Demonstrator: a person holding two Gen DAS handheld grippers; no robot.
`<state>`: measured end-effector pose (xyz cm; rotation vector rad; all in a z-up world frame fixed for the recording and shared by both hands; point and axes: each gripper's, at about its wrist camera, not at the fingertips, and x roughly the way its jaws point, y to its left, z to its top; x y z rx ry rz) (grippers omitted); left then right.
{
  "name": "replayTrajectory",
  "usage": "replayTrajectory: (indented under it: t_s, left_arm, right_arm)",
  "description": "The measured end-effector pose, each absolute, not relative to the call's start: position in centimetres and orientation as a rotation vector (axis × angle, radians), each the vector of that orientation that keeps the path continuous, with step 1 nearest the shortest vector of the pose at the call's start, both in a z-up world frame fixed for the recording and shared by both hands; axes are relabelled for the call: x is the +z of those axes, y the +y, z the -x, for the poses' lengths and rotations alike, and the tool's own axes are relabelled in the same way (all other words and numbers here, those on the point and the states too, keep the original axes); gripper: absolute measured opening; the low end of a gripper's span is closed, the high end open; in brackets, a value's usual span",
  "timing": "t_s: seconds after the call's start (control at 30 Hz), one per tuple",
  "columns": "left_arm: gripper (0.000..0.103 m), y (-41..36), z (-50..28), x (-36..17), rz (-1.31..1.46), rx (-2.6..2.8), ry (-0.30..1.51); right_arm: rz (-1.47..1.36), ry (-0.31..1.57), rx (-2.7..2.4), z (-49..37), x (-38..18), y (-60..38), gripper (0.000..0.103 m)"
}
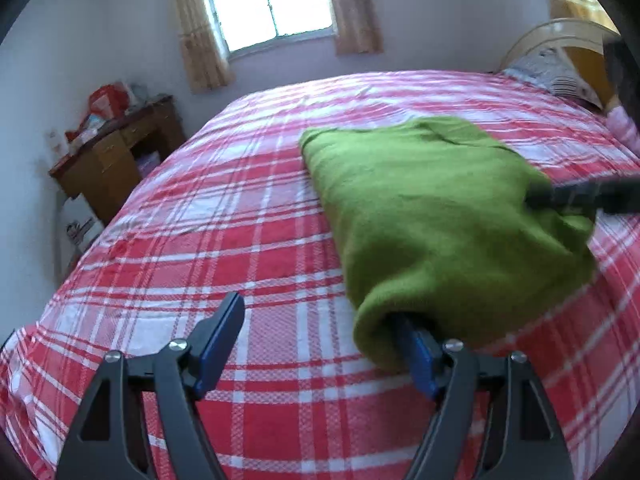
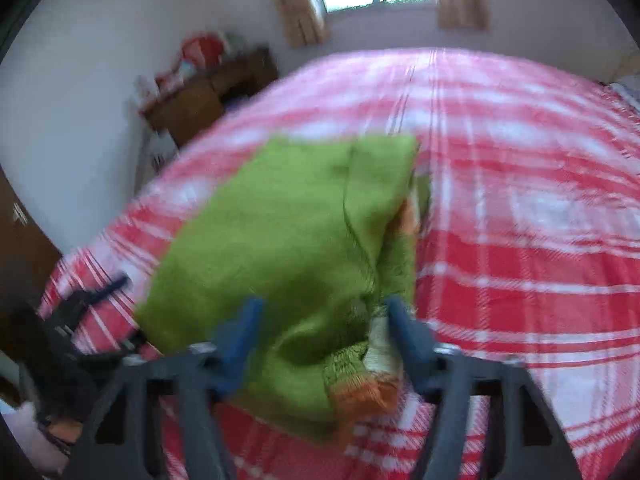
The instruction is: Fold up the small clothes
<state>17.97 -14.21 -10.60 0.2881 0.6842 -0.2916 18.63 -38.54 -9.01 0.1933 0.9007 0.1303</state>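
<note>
On top of the bed [image 1: 248, 208], red-white plaid sheet, lies the green garment [image 1: 432, 208], folded to a rough oblong w/ orange cuff trim at the near end. Wooden desk [image 1: 120, 152] sits by the far wall, under the window [image 1: 268, 4].

Step in hand looks like letting go after a fold. To do well: back both tools off low and straight so no edge drags open; check the near fold lies flat.

Left gripper [image 1: 320, 344]: jaws wide, 1 finger bare over the sheet, the other tucked under the near fold; no pinch. Right gripper [image 2: 320, 320]: jaws about half apart, cloth between but not pressed; blurred.
</note>
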Motion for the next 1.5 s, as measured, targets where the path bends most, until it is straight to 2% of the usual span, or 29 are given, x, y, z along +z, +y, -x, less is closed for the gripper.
replayTrajectory:
  t_s: [0.07, 0.13, 0.17, 0.2, 0.27, 0.4, 0.53, 0.6, 0.63, 0.73, 0.8, 0.87, 1.13, 1.33, 1.5]
  left_arm:
    - [0.075, -13.9, -18.3, -10.3, -0.243, -0.299, 0.696]
    - [0.064, -13.5, -18.4, -10.0, -0.207, -0.319, 0.701]
    - [0.052, -13.4, -18.5, -10.0, -0.190, -0.338, 0.700]
    - [0.038, -13.4, -18.5, -10.0, -0.179, -0.350, 0.701]
    - [0.020, -13.4, -18.3, -9.8, -0.148, -0.376, 0.697]
    - [0.018, -12.4, -17.8, -10.2, -0.107, -0.420, 0.691]
    - [0.024, -12.1, -17.7, -11.1, -0.148, -0.443, 0.725]
    - [0.037, -12.1, -17.0, -10.8, -0.199, -0.444, 0.707]
    - [0.040, -11.9, -16.4, -10.5, -0.230, -0.447, 0.691]
    - [0.057, -10.5, -15.1, -9.4, -0.256, -0.477, 0.660]
    - [0.074, -9.4, -14.8, -8.4, -0.256, -0.469, 0.622]
    - [0.080, -9.0, -15.5, -7.5, -0.248, -0.438, 0.591]
    - [0.080, -14.3, -22.9, -7.2, -0.215, -0.293, 0.663]
    - [0.080, -16.5, -23.1, -8.8, -0.262, -0.237, 0.662]
    - [0.082, -16.2, -23.6, -9.0, -0.237, -0.244, 0.686]
  right_arm:
    - [-0.147, 0.892, 0.105, -18.4, -9.8, -38.1, 0.046]
    - [-0.149, 0.879, 0.088, -17.5, -9.4, -37.9, 0.035]
    - [-0.165, 0.872, 0.092, -17.0, -9.1, -37.9, 0.022]
    - [-0.204, 0.867, 0.117, -16.3, -8.9, -38.1, 0.013]
    - [-0.296, 0.864, 0.157, -15.2, -8.7, -38.1, 0.013]
    - [-0.400, 0.851, 0.099, -13.1, -10.0, -39.2, 0.011]
    - [-0.557, 0.802, 0.085, -12.5, -11.5, -41.3, 0.009]
    - [-0.583, 0.789, 0.087, -12.5, -11.6, -41.6, 0.009]
    - [-0.580, 0.789, 0.090, -12.5, -11.5, -41.6, 0.009]
    - [-0.509, 0.782, 0.078, -11.6, -10.2, -41.1, 0.012]
    - [-0.374, 0.772, -0.015, -10.6, -8.7, -40.6, 0.014]
    - [-0.271, 0.746, -0.108, -9.9, -7.6, -40.4, 0.014]
    - [-0.202, 0.683, -0.039, -13.9, -5.1, -37.5, 0.014]
    - [-0.216, 0.803, -0.017, -18.8, -8.6, -37.3, 0.014]
    - [-0.309, 0.819, -0.022, -20.2, -9.5, -39.0, 0.011]
